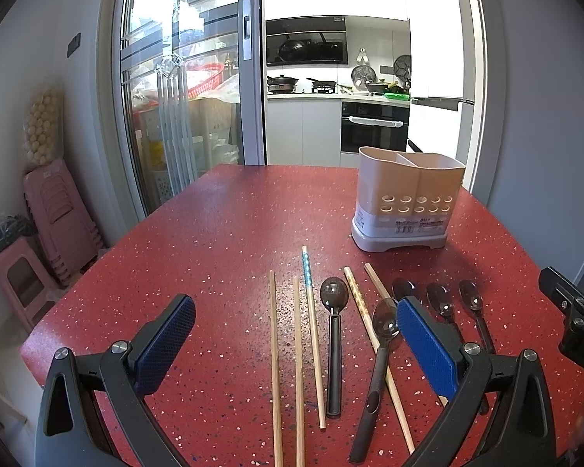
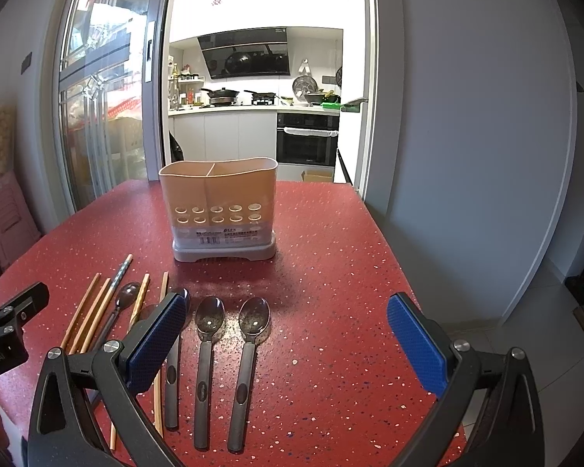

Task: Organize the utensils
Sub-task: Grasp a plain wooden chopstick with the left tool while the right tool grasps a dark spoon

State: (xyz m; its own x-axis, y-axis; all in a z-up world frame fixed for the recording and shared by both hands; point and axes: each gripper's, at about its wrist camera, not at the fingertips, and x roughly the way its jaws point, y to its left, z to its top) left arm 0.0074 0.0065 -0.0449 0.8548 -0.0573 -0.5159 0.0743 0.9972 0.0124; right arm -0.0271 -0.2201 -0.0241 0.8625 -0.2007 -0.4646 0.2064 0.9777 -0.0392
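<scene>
Left tool (image 1: 296,346) spread wide above the red speckled table (image 1: 214,233), holding nothing; right tool (image 2: 288,334) likewise spread and empty. Chopsticks (image 1: 275,350) and dark spoons (image 2: 208,350) lie in a row at the lower centre of each frame (handles toward the cameras); the two-compartment utensil holder (image 2: 218,206) stands upright beyond them, at mid-right in the left wrist view.

Holder: utensil holder (image 2: 218,210) stands upright on the table (image 2: 331,272), toward its far edge.
Chopsticks: chopsticks (image 1: 298,354) lie before the holder, to its left.
Spoons: spoons (image 2: 226,366) lie right of them, handles nearest; one spoon (image 1: 333,346) lies among the chopsticks.
</scene>
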